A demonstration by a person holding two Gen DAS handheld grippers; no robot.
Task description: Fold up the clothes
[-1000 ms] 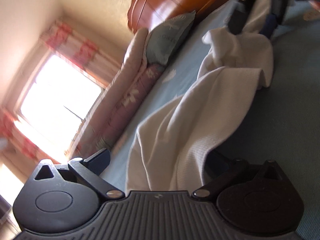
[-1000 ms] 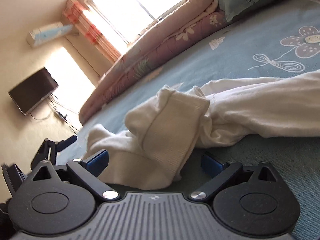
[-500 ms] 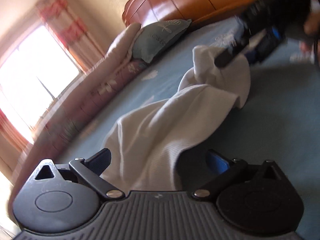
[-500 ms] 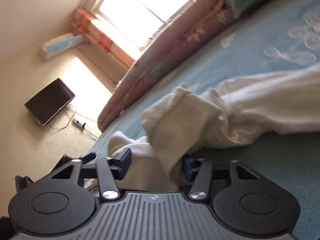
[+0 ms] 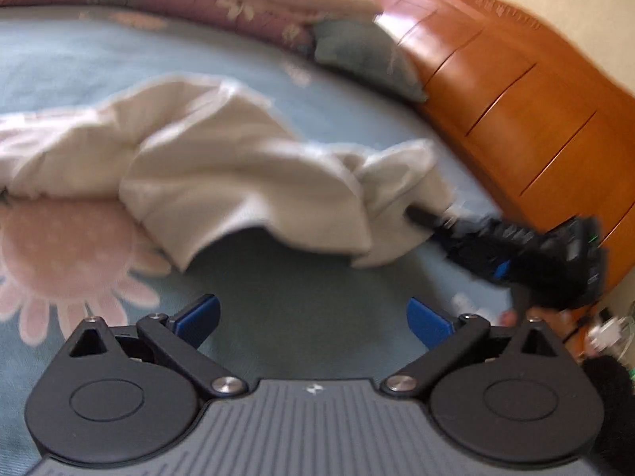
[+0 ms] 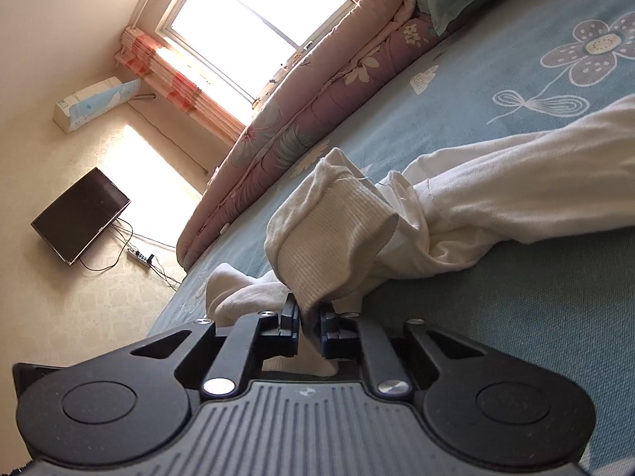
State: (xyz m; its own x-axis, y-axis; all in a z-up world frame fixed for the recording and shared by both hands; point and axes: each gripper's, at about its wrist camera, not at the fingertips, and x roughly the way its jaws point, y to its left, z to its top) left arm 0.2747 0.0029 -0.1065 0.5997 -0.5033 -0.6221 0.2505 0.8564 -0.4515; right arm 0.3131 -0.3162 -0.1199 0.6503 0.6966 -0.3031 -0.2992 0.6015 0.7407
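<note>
We see the white garment (image 5: 246, 174) lying crumpled on the blue flowered bedsheet (image 5: 79, 63), stretched out in a loose rope across it. Its ribbed cuff (image 6: 337, 242) stands bunched up at one end, and our right gripper (image 6: 308, 323) has its jaws pressed together on that cuff's edge — cloth shows between the blue pads. Our left gripper (image 5: 313, 317) hangs above the sheet just short of the garment, jaws spread wide with nothing between them. Beyond the garment, a rolled purple floral quilt (image 6: 317, 91) runs along the sheet's far edge, a grey-green pillow (image 5: 365, 59) beside it — past that the wooden headboard (image 5: 516, 91). The left view is blurred.
</note>
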